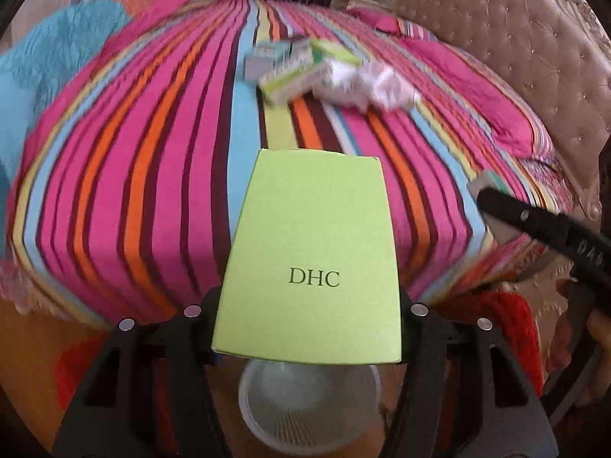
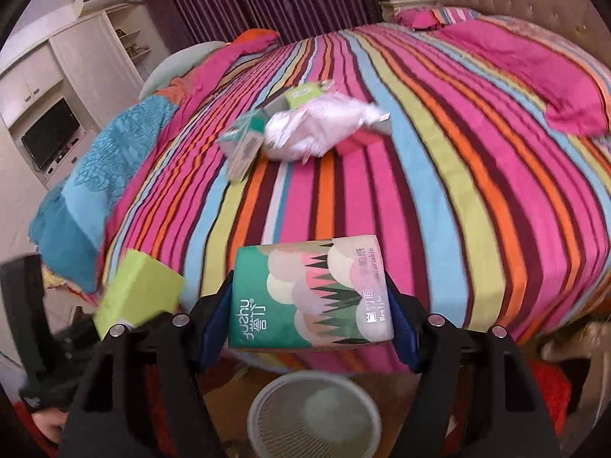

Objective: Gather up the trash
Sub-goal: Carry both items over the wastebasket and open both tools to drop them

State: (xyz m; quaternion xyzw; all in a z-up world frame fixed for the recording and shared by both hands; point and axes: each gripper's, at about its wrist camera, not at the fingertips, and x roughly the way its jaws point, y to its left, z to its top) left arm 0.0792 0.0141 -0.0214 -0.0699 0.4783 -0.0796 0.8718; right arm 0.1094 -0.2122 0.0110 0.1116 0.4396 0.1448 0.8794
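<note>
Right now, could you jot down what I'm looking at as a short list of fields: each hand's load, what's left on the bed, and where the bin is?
left gripper: jaws shut on green DHC box
right gripper: jaws shut on tissue pack
bed: striped cover, small boxes and crumpled white wrapper left in a pile
bin: white mesh basket on the floor below both grippers

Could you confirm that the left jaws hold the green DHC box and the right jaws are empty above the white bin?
Not quite: the right wrist view shows the right jaws gripping a tissue pack. The left jaws do hold the DHC box, above the bin.
</note>
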